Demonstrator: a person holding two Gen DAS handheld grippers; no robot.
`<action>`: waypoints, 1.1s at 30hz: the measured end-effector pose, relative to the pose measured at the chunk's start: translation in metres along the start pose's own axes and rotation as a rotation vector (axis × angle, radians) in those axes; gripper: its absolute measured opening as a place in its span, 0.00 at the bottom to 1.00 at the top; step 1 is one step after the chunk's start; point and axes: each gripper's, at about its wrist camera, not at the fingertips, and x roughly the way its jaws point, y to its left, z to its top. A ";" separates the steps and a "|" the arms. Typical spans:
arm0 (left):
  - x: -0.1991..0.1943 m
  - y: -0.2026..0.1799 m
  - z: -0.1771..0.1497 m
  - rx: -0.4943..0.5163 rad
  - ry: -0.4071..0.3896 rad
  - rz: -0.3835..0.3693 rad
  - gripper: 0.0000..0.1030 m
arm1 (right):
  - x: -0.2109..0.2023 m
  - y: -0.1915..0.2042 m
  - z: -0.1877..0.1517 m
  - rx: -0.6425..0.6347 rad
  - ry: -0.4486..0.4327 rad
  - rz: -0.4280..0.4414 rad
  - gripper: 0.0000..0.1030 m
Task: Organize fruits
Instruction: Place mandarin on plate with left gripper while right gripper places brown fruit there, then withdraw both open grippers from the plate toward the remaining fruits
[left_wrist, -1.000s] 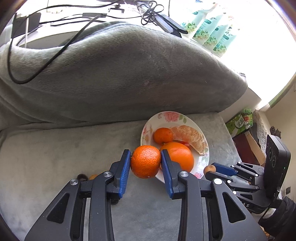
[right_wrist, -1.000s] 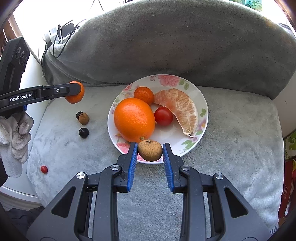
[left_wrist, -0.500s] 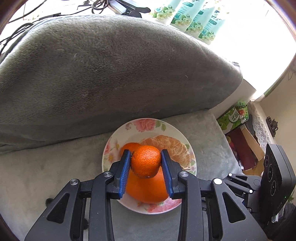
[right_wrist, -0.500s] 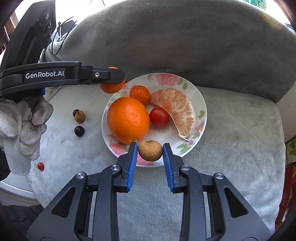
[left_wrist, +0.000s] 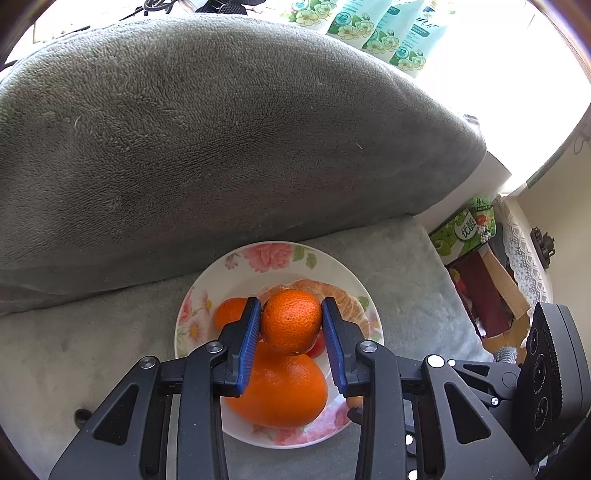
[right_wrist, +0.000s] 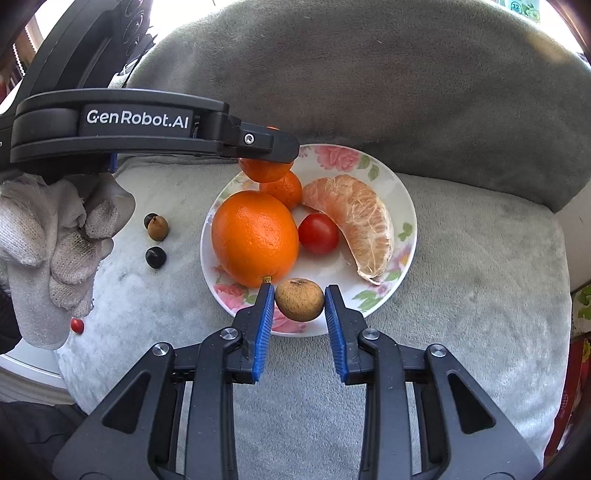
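Between the blue pads of the left gripper (left_wrist: 291, 325) a small mandarin (left_wrist: 291, 321) is clamped, held in the air over the flowered plate (left_wrist: 258, 258) and just above the large orange (left_wrist: 280, 387); the grip across its widest part keeps the round fruit from rolling out while it is carried. From the right wrist view the same mandarin (right_wrist: 265, 170) hangs at the far left part of the plate (right_wrist: 402, 206), close over a second small mandarin (right_wrist: 282, 190), which suggests it is meant to be set down among the fruit already gathered there. The right gripper (right_wrist: 299, 301) is closed on a small brown fruit (right_wrist: 300, 299) at the near rim of the plate, its pads pressing both sides; whether that fruit rests on the plate or hangs just over it cannot be told. On the plate also lie a cherry tomato (right_wrist: 318, 233) and a peeled citrus half (right_wrist: 354, 221), leaving little bare space, so a drop from height would likely knock fruit about. Off the plate, on the grey blanket (right_wrist: 461, 258), wait two dark berries (right_wrist: 155, 257), another small brown fruit (right_wrist: 158, 228) and a red berry (right_wrist: 77, 325), near the person's gloved left hand (right_wrist: 62, 236); judging from these, the gathering is well along but not finished.
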 end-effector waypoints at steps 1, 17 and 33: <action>0.000 0.000 0.000 0.000 0.001 0.002 0.31 | 0.001 0.000 0.000 -0.002 0.001 -0.003 0.29; -0.006 0.000 0.002 -0.018 -0.020 0.015 0.59 | -0.002 0.006 0.002 -0.017 -0.024 -0.033 0.62; -0.046 0.015 -0.009 -0.032 -0.071 0.039 0.59 | -0.019 0.018 0.003 -0.007 -0.054 -0.053 0.62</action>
